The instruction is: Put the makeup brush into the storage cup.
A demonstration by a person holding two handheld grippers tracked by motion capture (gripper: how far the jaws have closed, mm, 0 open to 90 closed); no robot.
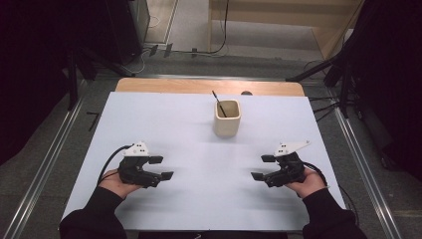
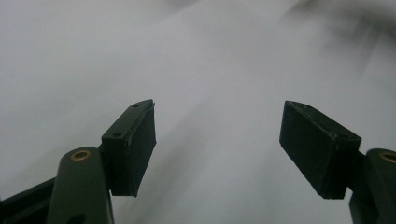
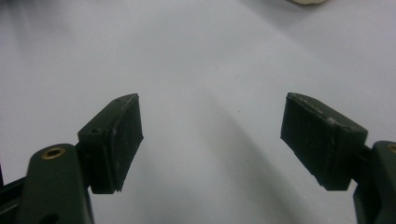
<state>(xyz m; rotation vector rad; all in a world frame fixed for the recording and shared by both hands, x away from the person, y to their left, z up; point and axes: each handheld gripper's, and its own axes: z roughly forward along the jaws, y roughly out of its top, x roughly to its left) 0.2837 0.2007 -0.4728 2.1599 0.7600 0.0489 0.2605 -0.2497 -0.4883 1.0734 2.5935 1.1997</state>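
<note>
- Left gripper (image 1: 161, 168): fingers (image 2: 130, 149) wide, empty, over the counter (image 1: 199, 164).
- Right gripper (image 1: 263, 168): fingers (image 3: 114, 140) wide, empty.
- Cup (image 1: 227, 118) at 12 o'clock, well apart; holds a thin dark stick (image 1: 218, 102), possibly a stirrer.

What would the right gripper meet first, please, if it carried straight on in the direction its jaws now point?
Probably the left gripper. In the high view the right gripper lies low over the white table sheet, jaws open, aimed across at it with bare sheet between. The cream cup sits well off that line, farther back.
</note>
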